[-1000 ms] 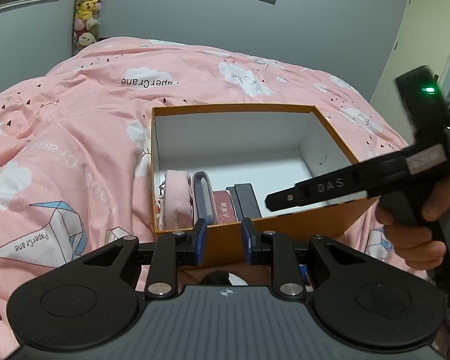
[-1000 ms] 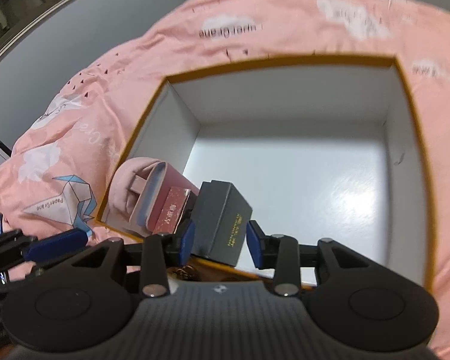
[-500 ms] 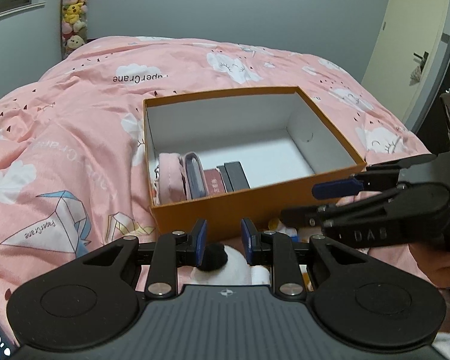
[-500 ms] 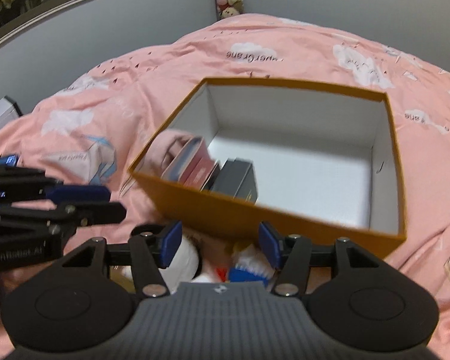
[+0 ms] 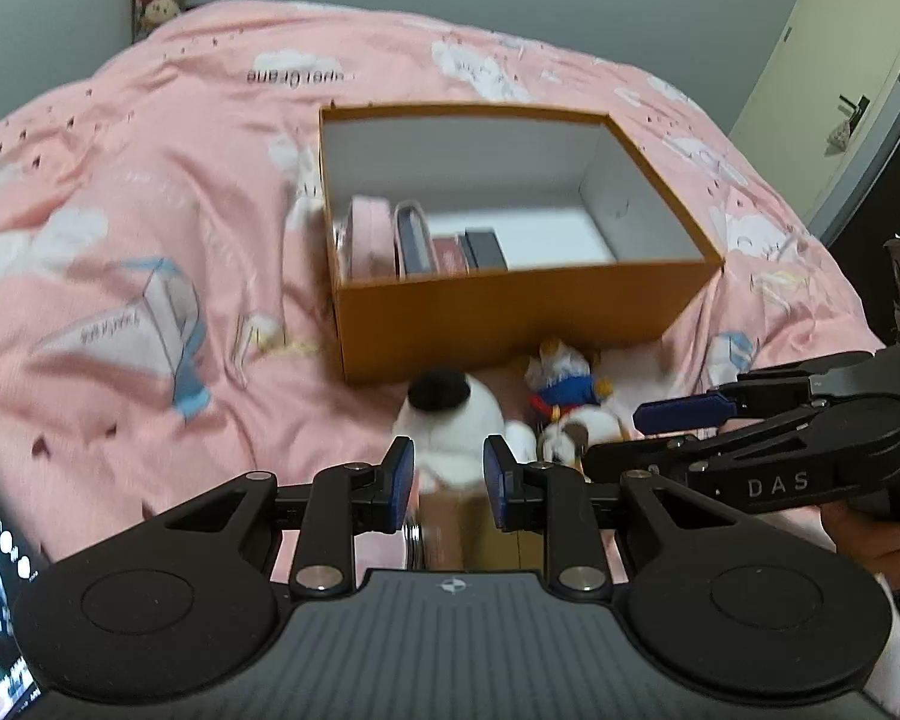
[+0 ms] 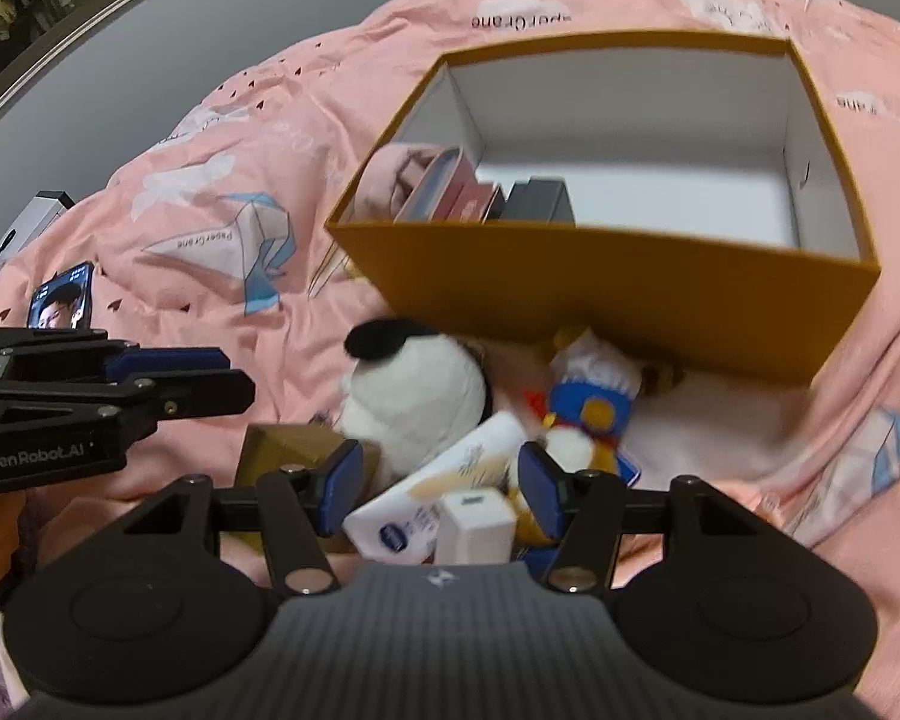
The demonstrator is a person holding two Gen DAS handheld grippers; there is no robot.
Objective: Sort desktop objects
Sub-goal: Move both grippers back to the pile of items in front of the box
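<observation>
An orange box (image 5: pixel 510 312) (image 6: pixel 600 288) sits on the pink bedspread. At its left end stand a pink pouch (image 5: pixel 369 234), flat cases and a dark box (image 6: pixel 540 201). In front of it lie a white plush toy (image 5: pixel 450 420) (image 6: pixel 414 384), a duck plush (image 6: pixel 594 396), a white tube (image 6: pixel 444 480) and a white charger (image 6: pixel 474 525). My left gripper (image 5: pixel 444 462) hovers over the plush, open a narrow gap, holding nothing. My right gripper (image 6: pixel 441 462) stands open wider above the tube and charger, with its pads off them.
A small brown carton (image 6: pixel 282 450) lies left of the tube. A lit phone (image 6: pixel 63 303) rests on the bedspread at far left. A grey wall and a door stand beyond the bed. The right half of the orange box floor is bare white.
My right gripper let go of the dark box, which stays in the orange box, opened wider and drew back. Both grippers pulled back to the pile in front of the box.
</observation>
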